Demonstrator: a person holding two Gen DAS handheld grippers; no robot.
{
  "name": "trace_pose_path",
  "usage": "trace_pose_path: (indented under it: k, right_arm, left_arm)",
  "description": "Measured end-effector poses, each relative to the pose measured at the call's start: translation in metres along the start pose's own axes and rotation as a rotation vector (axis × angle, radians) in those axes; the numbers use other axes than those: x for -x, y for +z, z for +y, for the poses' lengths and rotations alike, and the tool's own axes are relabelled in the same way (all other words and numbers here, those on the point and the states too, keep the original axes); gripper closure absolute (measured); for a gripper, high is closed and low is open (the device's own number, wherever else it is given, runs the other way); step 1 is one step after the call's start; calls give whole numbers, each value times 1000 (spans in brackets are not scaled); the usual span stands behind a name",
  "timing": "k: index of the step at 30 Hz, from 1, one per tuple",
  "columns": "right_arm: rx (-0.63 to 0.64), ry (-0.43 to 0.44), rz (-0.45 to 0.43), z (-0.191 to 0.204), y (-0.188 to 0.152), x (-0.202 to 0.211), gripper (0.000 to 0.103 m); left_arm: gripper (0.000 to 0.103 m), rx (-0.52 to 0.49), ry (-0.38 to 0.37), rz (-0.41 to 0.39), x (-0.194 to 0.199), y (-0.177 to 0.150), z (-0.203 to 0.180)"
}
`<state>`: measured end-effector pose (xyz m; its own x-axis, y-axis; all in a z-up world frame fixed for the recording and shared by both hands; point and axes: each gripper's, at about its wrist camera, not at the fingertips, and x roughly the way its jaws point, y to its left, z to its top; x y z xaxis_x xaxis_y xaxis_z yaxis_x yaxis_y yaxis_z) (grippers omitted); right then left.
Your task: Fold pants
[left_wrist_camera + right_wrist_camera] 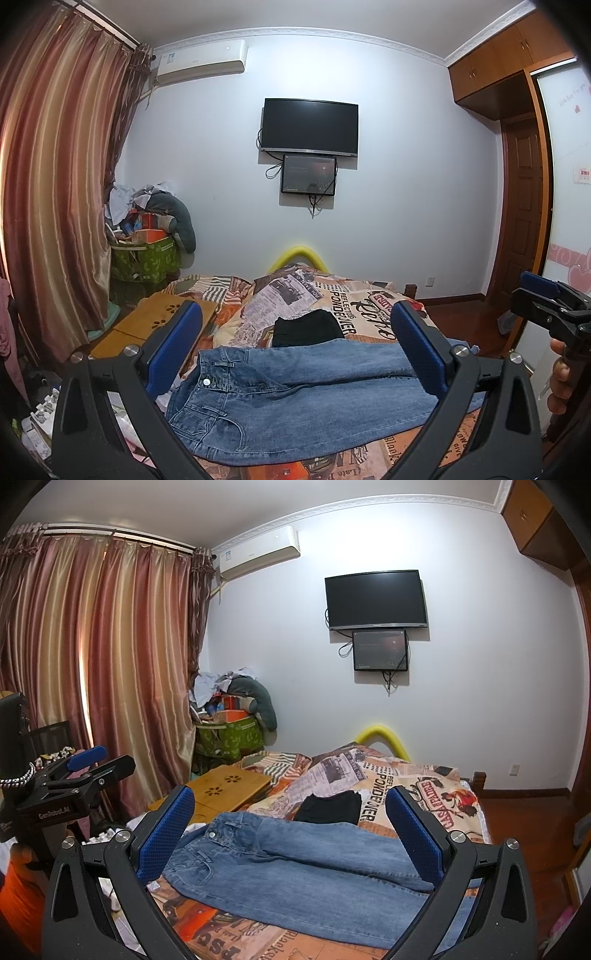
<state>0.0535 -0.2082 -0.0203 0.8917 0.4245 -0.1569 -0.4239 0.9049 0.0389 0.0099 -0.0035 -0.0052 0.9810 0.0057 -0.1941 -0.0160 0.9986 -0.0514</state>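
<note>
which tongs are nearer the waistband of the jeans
Left. The left tongs hang open above the jeans near the waistband; the right tongs, also open, sit farther toward the legs.

- The jeans (303, 398) lie across the near end of the bed (369, 306), waistband left.
- Folded garment (308, 326) just behind them.
- Wooden tray (155, 321) left.
- Television (309, 125) far.

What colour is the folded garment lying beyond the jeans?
Black, clearest in the right wrist view, behind the jeans.
</note>
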Motion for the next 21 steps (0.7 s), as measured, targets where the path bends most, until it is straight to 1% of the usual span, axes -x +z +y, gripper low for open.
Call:
trace_pose_path:
  k: [10, 14, 17, 21]
  right_arm:
    - [-4, -2, 2, -1, -1, 0, 0]
    - [-10, -17, 12, -5, -4, -4, 0]
    - [-20, -27, 25, -13, -6, -9, 0]
    - [-37, -70, 50, -35, -12, -18, 0]
  left_arm:
    - [0, 1, -1, 4, -2, -1, -1]
    - [0, -8, -3, 14, -8, -2, -2]
    - [0, -24, -26, 35, -16, -2, -2]
    - [0, -45, 5, 48, -34, -5, 1]
